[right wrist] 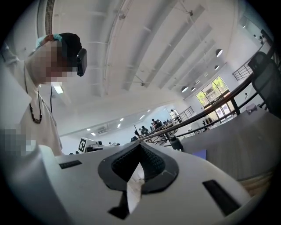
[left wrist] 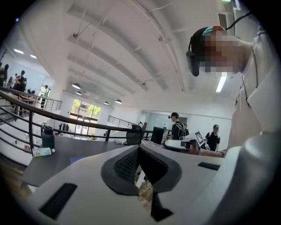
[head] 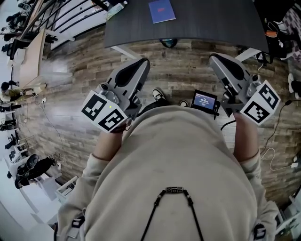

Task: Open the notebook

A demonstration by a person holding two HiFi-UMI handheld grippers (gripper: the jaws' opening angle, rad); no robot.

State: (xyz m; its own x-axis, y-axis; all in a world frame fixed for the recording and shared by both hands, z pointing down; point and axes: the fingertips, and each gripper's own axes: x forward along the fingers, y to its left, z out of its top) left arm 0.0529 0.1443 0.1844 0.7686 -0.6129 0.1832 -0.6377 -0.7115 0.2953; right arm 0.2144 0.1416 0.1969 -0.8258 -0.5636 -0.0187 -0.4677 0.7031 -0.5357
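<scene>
left gripper (left wrist: pixel 139 148): jaws together, nothing between, in front of the table
table (left wrist: pixel 66 150): dark top
notebook (left wrist: pixel 77 159): blue, flat on the table
bottle (left wrist: pixel 47 137): upright, table's left end
chair (left wrist: pixel 134 134): behind the table

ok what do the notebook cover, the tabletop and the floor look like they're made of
Notebook: blue matte cover, probably card or soft plastic; too small to tell.
Tabletop: dark grey, matte with faint streaks, likely laminate.
Floor: wood-look planks with grain and seams; real wood or vinyl is unclear.

Table (head: pixel 211 23) cut by top edge; notebook (head: pixel 161 10) cover print, small screen (head: pixel 204 101) text unreadably small.
</scene>
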